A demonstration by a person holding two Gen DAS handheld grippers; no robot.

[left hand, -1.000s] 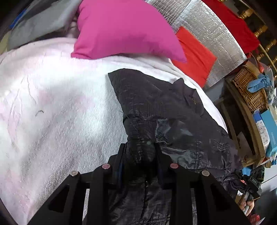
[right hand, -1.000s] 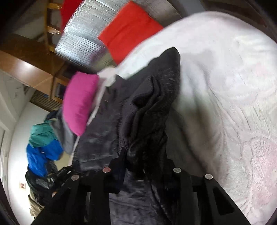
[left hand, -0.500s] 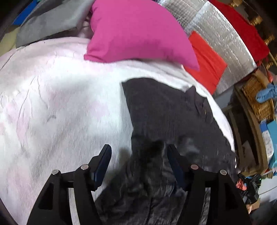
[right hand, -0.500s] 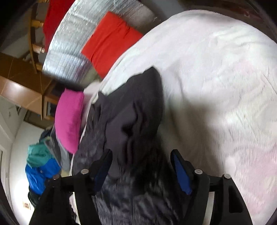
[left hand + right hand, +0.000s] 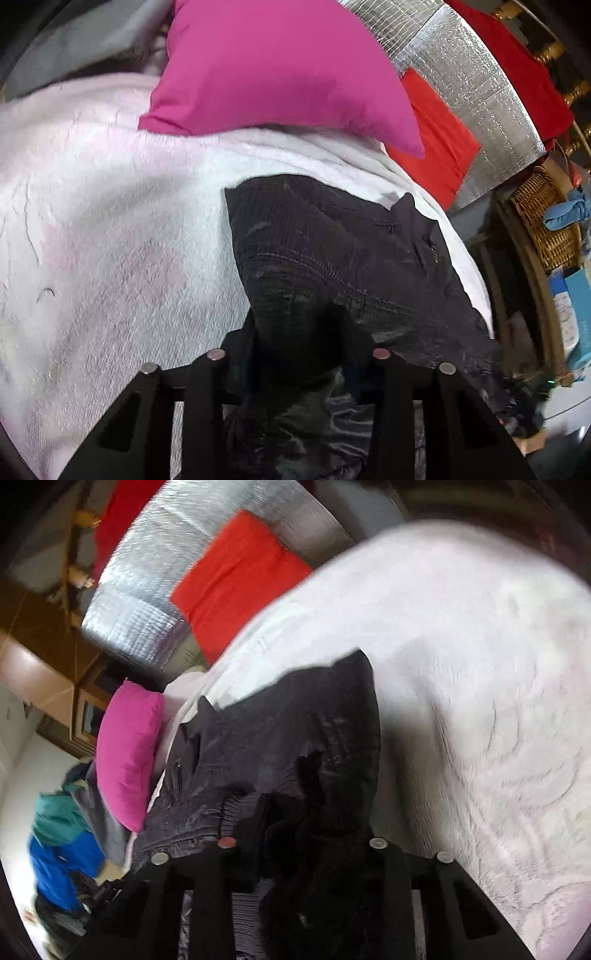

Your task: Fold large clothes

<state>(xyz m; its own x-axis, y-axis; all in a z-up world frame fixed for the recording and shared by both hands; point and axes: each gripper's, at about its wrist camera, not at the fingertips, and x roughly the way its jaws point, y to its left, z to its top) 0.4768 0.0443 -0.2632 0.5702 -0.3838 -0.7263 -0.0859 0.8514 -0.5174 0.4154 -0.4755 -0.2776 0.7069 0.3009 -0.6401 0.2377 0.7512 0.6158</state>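
Both grippers, left [image 5: 299, 354] and right [image 5: 301, 842], are clamped on the black jacket [image 5: 332, 251]. It's on the white blanket [image 5: 110, 240], pink pillow [image 5: 280, 70] at 12 o'clock.

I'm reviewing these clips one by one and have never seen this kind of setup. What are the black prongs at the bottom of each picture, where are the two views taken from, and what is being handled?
There is no robot here. A person holds a two-finger gripper in each hand, and a fisheye camera on each one looks forward along its fingers. The black prongs are those gripper frames.

One picture is from the left gripper, the other from the right gripper. Both are closed on bunched fabric of the same black jacket, the garment to be folded. It lies partly spread on a white blanket covering a bed.

Beyond the jacket are a pink pillow, a red cushion and a silver foil-covered panel. The left view also shows a wicker basket beside the bed; the right view, somewhat blurred, shows a pile of blue and green clothing.
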